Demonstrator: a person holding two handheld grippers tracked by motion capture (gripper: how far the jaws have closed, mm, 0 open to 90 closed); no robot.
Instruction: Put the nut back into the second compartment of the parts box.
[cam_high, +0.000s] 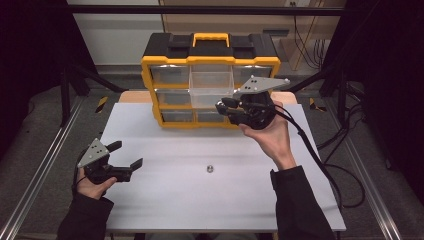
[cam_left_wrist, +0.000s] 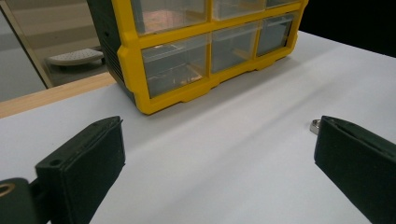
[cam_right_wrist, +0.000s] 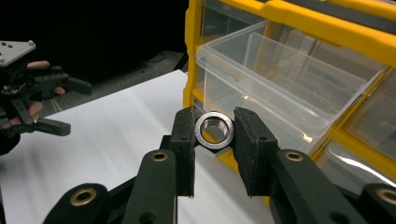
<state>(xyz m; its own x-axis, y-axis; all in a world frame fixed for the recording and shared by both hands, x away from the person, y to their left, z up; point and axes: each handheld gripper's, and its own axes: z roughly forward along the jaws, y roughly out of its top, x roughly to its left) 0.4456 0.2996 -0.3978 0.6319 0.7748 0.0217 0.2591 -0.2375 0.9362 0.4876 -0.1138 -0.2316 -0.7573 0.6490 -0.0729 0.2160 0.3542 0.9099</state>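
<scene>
2 black jaws of the right hand-held gripper (cam_right_wrist: 214, 133) pinch a metal nut (cam_right_wrist: 214, 130), which we hold just before the pulled-out clear drawer (cam_right_wrist: 280, 88) of the yellow organizer (cam_high: 210, 75), likely for dropping in. Our left hand-held gripper (cam_high: 126, 156) waits spread and empty near a second nut (cam_high: 210, 168) on the white desk (cam_high: 165, 200). Around it, dark floor and metal rails (cam_high: 37, 175).

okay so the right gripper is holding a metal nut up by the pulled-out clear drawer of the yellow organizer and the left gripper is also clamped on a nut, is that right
Not quite. The left gripper holds nothing: the left gripper view shows its jaws wide apart over the white table, with a second small silver metal nut lying loose beside one jaw. The rest stands: the right gripper grips a silver metal nut by the pulled-out clear plastic drawer of the yellow and black organizer.
</scene>
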